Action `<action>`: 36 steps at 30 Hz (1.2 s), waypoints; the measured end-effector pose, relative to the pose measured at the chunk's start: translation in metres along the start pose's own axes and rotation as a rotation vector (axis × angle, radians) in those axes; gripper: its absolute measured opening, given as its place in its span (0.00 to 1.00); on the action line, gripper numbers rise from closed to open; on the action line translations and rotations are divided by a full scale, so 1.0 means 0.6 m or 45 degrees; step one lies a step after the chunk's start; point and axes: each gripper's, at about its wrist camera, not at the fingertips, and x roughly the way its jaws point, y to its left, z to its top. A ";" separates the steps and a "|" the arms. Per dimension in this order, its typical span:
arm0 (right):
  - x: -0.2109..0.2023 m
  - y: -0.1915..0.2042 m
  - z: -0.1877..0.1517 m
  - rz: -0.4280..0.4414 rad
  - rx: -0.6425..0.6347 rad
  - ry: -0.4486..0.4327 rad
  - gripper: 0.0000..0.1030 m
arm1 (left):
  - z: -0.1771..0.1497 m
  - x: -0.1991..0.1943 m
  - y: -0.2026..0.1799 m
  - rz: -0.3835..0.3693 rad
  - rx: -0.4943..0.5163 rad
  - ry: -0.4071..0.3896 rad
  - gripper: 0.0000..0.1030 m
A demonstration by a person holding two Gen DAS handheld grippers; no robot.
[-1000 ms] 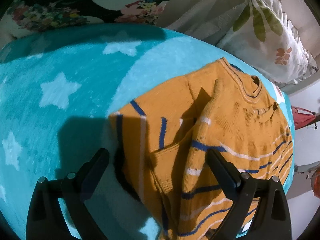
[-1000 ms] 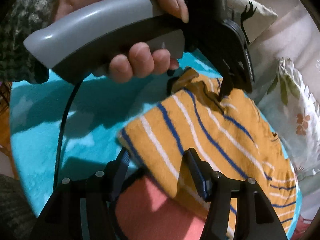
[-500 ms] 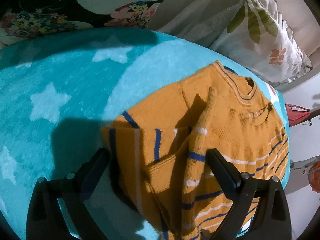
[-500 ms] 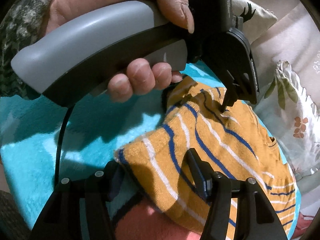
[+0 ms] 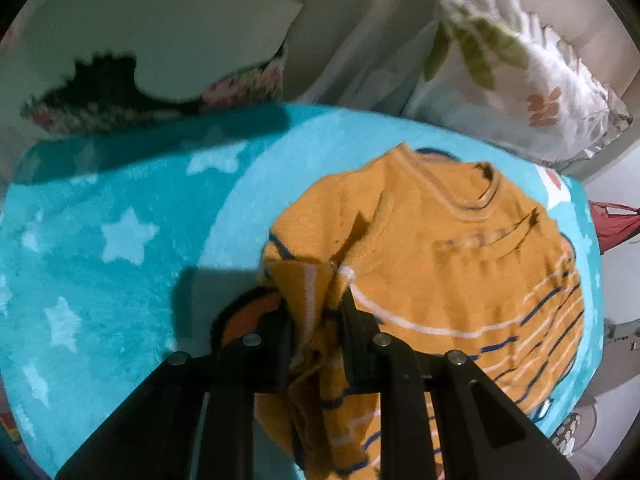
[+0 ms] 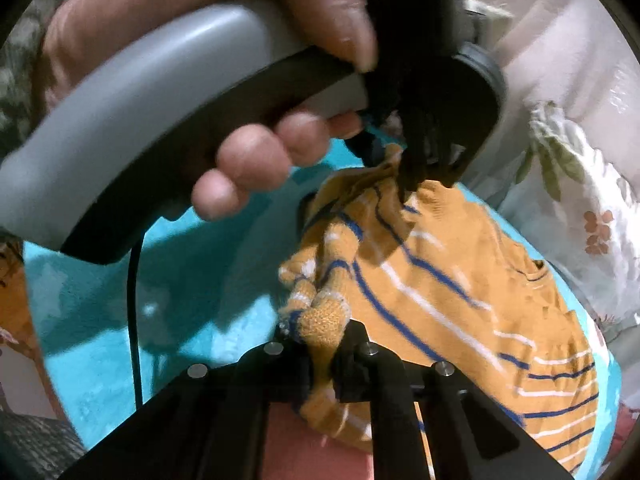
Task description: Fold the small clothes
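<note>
Mustard striped sweater — hem pinched by both closing hand-held grippers, left and right.

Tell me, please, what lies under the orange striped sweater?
The orange striped sweater lies on a turquoise star blanket; a pinkish-red patch shows beneath its lifted edge. What the sweater's middle covers stays hidden.

Sweater: ribbed knit wool-like cloth, matt. Blanket: fluffy fleece. Handle: smooth semi-gloss plastic.

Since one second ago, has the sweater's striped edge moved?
Yes. The sweater edge, gathered in the left gripper, has pulled off the turquoise star blanket, toward the collar.
</note>
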 end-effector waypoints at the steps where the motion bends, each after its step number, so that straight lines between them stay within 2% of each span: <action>1: -0.017 -0.018 -0.004 -0.004 0.027 -0.025 0.07 | 0.006 -0.010 -0.007 -0.005 -0.007 -0.009 0.18; 5: -0.073 -0.106 -0.024 -0.056 0.157 -0.091 0.07 | 0.032 -0.045 -0.069 -0.065 -0.027 -0.055 0.18; 9: -0.123 -0.217 -0.063 -0.140 0.332 -0.110 0.07 | 0.053 -0.047 -0.196 -0.148 0.038 -0.080 0.18; 14: -0.151 -0.350 -0.159 -0.241 0.572 -0.029 0.07 | 0.044 -0.002 -0.372 -0.188 0.197 -0.066 0.20; 17: -0.151 -0.397 -0.219 -0.231 0.713 0.046 0.07 | 0.029 0.015 -0.425 -0.213 0.219 -0.043 0.21; 19: -0.142 -0.419 -0.251 -0.190 0.793 0.091 0.07 | 0.021 0.013 -0.435 -0.223 0.212 -0.046 0.21; 21: -0.136 -0.428 -0.268 -0.139 0.837 0.114 0.07 | 0.018 0.000 -0.429 -0.193 0.204 -0.060 0.22; 25: -0.124 -0.435 -0.261 -0.103 0.805 0.131 0.07 | 0.014 -0.033 -0.383 -0.123 0.120 -0.117 0.41; 29: -0.104 -0.449 -0.258 -0.065 0.811 0.166 0.08 | -0.007 -0.054 -0.332 -0.070 0.027 -0.148 0.43; 36: -0.089 -0.458 -0.258 -0.053 0.831 0.204 0.08 | -0.056 -0.043 -0.311 0.118 0.041 -0.146 0.47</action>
